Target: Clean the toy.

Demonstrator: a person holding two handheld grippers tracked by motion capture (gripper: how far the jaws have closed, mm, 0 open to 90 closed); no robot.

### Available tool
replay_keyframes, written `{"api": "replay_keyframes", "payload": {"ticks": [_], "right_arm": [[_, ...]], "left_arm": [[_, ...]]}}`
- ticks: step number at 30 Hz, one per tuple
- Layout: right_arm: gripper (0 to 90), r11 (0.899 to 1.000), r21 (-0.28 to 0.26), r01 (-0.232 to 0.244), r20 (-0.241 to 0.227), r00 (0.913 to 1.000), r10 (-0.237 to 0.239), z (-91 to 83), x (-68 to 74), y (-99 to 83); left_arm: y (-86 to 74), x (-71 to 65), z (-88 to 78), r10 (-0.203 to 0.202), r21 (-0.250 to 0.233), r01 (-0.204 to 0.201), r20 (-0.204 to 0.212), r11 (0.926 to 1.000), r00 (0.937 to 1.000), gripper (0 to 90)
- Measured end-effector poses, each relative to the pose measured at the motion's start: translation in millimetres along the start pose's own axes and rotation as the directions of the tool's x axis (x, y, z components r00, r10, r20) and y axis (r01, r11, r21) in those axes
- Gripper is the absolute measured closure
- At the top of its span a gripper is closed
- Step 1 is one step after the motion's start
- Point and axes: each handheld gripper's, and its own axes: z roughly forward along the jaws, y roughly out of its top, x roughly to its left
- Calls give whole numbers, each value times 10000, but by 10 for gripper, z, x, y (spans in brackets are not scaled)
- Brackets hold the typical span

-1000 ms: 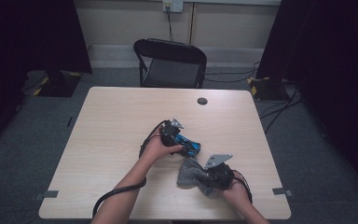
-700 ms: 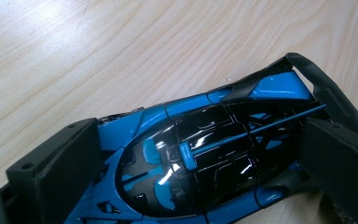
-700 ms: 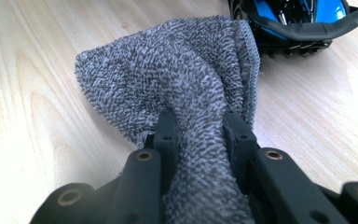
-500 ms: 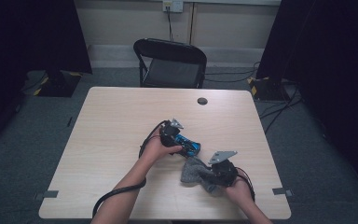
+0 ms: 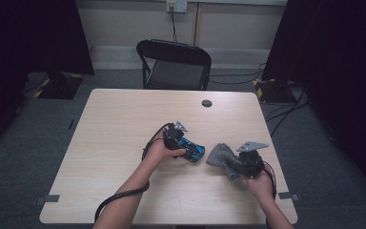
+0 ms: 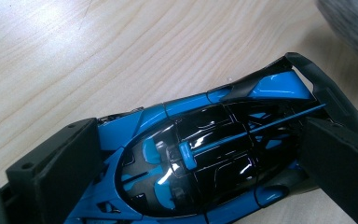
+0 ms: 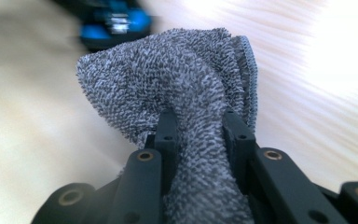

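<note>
A blue and black toy car (image 6: 200, 158) lies on the light wooden table (image 5: 124, 124). My left gripper (image 6: 200, 140) is shut on it, one jaw at each end of the car. In the high view the left gripper (image 5: 183, 145) sits mid-table with the toy car (image 5: 196, 152) at its tip. My right gripper (image 7: 198, 135) is shut on a bunched grey terry cloth (image 7: 186, 79), which sticks out past the jaws. From above, the right gripper (image 5: 236, 166) holds the cloth (image 5: 219, 155) just right of the car, with a small gap between them.
A black folding chair (image 5: 174, 64) stands behind the table's far edge. A small dark round cap (image 5: 207, 103) is set into the tabletop near that edge. Cables trail from both grippers, the left one off the front edge. Bare wood lies to the left and at the back.
My right gripper has carried the grey cloth to the right and slightly away from me, off the car's side. The left gripper and the car have stayed put.
</note>
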Motion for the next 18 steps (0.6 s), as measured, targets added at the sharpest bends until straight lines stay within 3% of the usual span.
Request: {"api": "replay_keyframes", "payload": {"ticks": [5,7,10,13,18], "right_arm": [[719,9992,119,-370,1022,9941,356,199,-132,100],[718,9994,234,-271,1643,9861,229,285,-141,156],[717,9988,488,-99,2222,9750,-12,416,-116,217],[713,9985,538,-49,2083,9780,-64,510,-48,244],[716,9984,530,209,1145,9931,-269,541,111,220]], "left_arm": [[8,-6,1,57,65,-57,-14,10000,10000,0],[10,-7,2,53,77,-53,-8,10000,10000,0],[10,-10,0,50,90,-50,-9,9999,10000,0],[5,-20,3,3,46,-3,-10,10000,10000,0],[10,-31,5,10,77,-10,-28,10000,10000,0]]}}
